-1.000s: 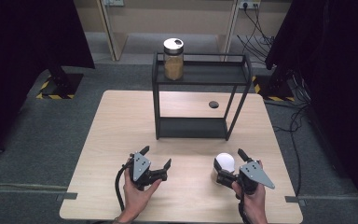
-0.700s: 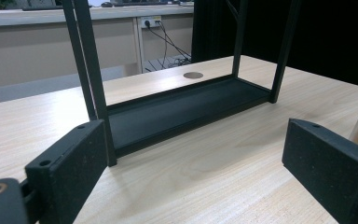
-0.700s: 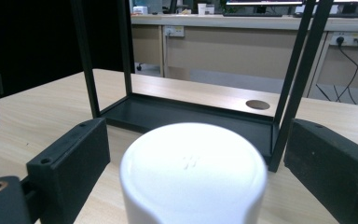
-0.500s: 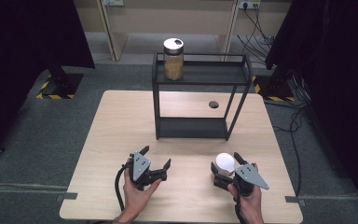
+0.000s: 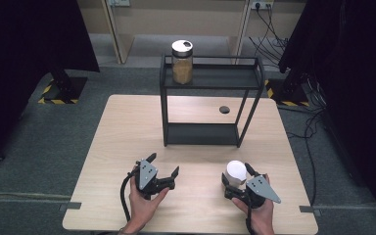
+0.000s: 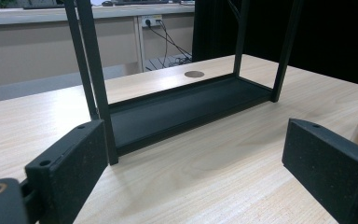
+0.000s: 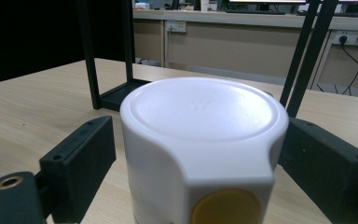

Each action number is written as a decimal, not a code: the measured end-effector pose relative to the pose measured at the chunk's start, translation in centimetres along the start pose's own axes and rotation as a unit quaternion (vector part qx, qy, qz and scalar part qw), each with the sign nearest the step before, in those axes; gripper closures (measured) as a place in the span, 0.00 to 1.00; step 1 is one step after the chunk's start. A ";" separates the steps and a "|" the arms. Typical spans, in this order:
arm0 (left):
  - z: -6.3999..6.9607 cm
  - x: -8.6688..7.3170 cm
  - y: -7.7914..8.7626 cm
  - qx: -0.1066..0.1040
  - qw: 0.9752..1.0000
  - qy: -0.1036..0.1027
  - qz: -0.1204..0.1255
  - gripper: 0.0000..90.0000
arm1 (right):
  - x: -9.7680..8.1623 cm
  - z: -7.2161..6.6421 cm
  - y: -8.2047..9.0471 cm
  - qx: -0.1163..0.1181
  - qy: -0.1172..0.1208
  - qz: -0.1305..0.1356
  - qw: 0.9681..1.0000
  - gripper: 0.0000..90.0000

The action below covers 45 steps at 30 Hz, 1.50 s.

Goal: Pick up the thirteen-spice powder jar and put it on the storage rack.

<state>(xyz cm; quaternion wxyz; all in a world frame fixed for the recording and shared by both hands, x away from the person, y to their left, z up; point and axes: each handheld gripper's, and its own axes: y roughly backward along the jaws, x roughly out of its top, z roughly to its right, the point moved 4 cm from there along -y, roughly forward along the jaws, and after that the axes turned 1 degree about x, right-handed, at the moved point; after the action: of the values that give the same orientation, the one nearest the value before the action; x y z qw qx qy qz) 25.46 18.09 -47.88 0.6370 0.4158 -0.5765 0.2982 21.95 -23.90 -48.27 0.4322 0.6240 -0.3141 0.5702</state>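
Jar with a white round lid stands upright, long axis vertical, on the pale wooden table between the right gripper's spread jaws, its lid's yellow spot facing that camera. Left gripper hangs wide apart, holding nothing, before the black metal shelf rack.

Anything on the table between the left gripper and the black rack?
No. Only bare wood lies between the left gripper and the black rack, as seen in the high view and left gripper view.
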 end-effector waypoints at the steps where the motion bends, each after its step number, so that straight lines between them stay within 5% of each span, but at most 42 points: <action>1: 0.0 0.0 0.0 0.000 1.000 0.000 0.000 0.07 | -0.1 0.0 0.0 0.000 0.000 0.000 1.000 0.15; 12: 0.0 0.0 0.0 0.001 1.000 -0.001 -0.001 0.07 | -0.8 -0.1 -0.4 -0.003 -0.013 0.007 1.000 0.34; 26: -0.1 -0.1 -0.1 0.001 1.000 0.000 -0.004 0.07 | -0.5 -0.5 -0.3 -0.010 -0.016 0.006 1.000 0.34; 45: -0.2 -0.1 -0.1 0.000 1.000 0.003 -0.005 0.07 | 2.4 -1.3 1.2 -0.033 -0.011 0.069 0.997 0.34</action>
<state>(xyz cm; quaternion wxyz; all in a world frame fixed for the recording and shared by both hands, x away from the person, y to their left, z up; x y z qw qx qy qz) 25.64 18.18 -48.01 0.6400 0.4178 -0.5725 0.2968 20.71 -22.94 -45.70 0.4085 0.5925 -0.3798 0.5812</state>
